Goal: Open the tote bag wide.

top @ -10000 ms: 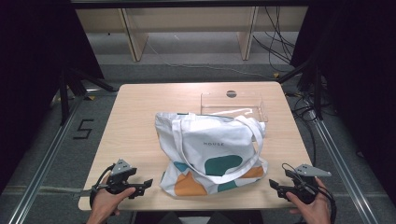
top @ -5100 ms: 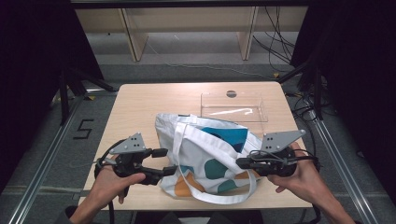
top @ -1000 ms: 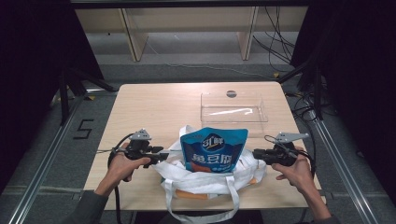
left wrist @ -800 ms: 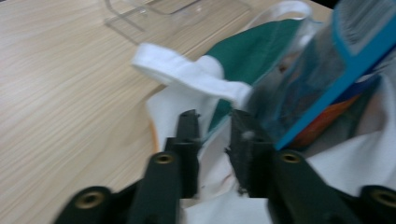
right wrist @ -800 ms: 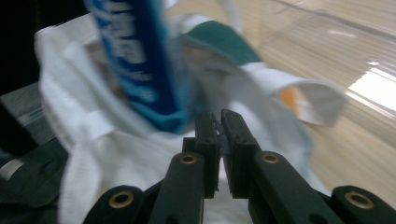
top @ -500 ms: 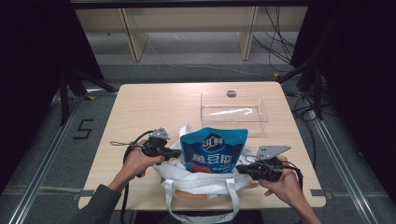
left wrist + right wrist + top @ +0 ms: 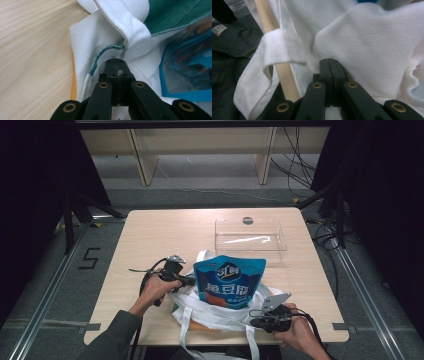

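Reaching in low from the near edge, left gripper at the white woven tote bag left of glossy blue pouch — right gripper near-right, both jaws just closed, pressed together against cloth, bag mid-near on the wooden table.

Matt woven cloth bag, glossy plastic pouch, smooth wood-grain table

A lab-style recording space, not a home. A plain wooden table stands on a grey floor marked with a taped number, metal rails run alongside, black curtains hang at the sides, and loose cables trail behind.
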Available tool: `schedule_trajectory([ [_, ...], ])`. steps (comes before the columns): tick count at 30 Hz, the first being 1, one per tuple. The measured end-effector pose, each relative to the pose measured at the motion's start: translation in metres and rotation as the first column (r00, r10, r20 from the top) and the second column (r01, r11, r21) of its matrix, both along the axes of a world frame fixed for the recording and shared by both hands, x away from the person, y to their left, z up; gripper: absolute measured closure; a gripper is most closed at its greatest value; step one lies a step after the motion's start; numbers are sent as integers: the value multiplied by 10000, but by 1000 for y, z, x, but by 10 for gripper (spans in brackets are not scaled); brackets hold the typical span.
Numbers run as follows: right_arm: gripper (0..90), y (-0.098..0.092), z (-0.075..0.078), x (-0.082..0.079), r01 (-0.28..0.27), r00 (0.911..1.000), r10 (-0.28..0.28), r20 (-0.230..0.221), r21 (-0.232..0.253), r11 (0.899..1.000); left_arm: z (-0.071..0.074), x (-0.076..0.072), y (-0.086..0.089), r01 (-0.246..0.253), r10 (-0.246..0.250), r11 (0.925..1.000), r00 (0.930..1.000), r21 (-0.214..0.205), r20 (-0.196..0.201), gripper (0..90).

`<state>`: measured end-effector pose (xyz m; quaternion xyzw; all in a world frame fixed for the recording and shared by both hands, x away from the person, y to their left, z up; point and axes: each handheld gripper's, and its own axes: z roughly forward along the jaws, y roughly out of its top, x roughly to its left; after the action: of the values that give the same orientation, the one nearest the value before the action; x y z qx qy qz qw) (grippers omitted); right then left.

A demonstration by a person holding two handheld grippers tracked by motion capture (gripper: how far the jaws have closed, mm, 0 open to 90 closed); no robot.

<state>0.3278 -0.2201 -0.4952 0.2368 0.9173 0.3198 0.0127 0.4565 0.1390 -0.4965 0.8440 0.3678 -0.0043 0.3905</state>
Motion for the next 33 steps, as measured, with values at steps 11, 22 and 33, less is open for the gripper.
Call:
schedule_trajectory([
  [11,900,-18,32,-1,308,9943,-464,962,1574,9870,40,-29,8,288,-167,9917,9952,-1253,963,858],
  [22,900,-21,42,8,551,9878,-782,1349,1676,9843,50,-77,19,882,-729,9861,9913,-1407,1099,858],
  [33,900,-30,32,16,1071,9851,-1262,1167,1577,9817,14,-93,-3,1715,-1700,9850,9832,-172,663,885],
])
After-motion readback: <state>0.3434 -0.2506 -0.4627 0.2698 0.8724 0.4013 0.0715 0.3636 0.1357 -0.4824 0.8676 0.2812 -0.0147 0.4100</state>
